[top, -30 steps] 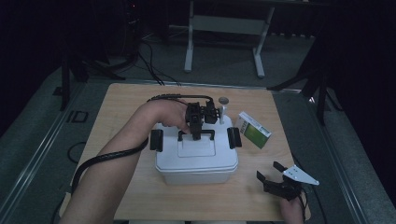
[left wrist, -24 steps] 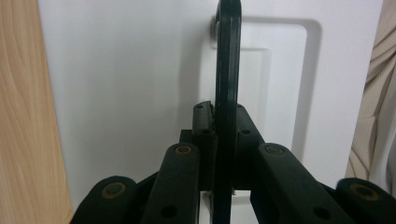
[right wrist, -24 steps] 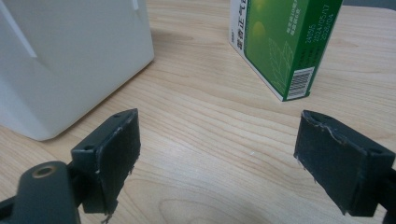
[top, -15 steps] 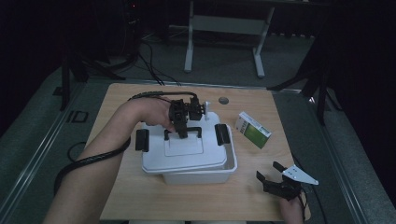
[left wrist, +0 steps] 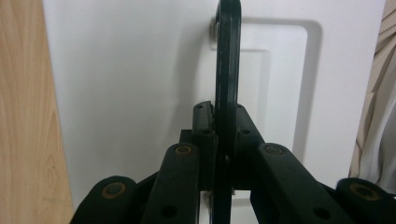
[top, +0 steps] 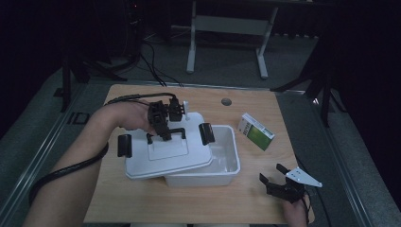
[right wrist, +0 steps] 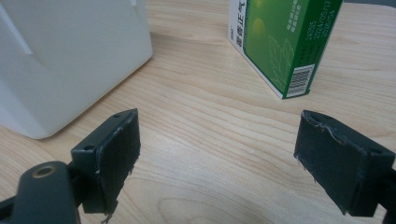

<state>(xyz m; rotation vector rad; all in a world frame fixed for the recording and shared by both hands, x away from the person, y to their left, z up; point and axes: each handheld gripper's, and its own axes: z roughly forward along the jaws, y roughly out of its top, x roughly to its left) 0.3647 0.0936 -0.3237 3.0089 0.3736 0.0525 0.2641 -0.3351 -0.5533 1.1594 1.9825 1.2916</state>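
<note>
Dim lab or recording studio, small wooden table [top: 142,94] at frame centre on grey carpet, black cables [top: 151,66] trailing upper left, metal stand legs [top: 227,28] along the top edge

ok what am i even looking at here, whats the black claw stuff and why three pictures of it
A person sits at a wooden table holding a hand-operated claw in each hand. One picture looks down from above; the other two come from small cameras riding on each claw. The left gripper is shut on the black handle of a white lid, holding it off to one side of a white box, partly uncovering the inside. The right gripper rests open near the table's front edge, holding nothing. A green carton lies beside the box.
</note>
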